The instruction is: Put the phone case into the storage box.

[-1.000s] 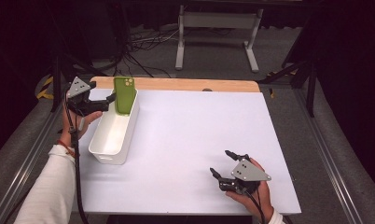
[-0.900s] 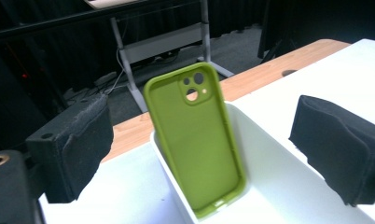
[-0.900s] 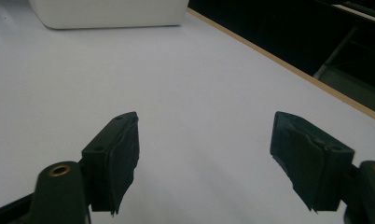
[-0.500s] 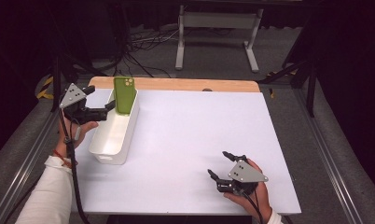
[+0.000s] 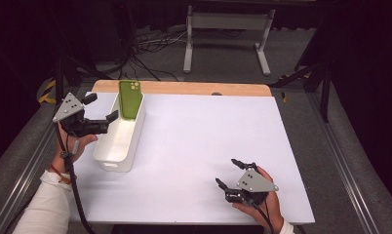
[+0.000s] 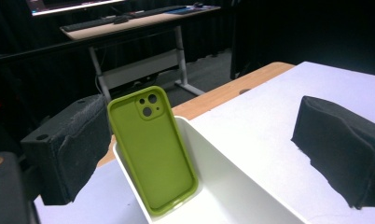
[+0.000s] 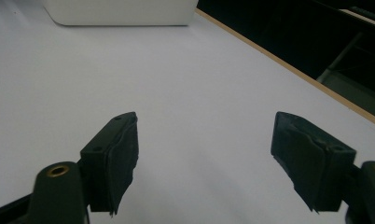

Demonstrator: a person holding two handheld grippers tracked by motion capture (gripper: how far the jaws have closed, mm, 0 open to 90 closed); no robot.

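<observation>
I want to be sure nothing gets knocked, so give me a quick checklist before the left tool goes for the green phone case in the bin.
1. Left tool jaws open, nothing between them: ok.
2. Phone case stands upright against the far end wall of the white bin, camera cutout on top: ok.
3. Left tool lined up with the case, as seen in its own view: ok.
4. Case apart from the pads: ok.
5. Right tool open, empty, low over the table and well away from the bin: ok.
6. Whether the case will slip when touched: cannot tell.
</observation>
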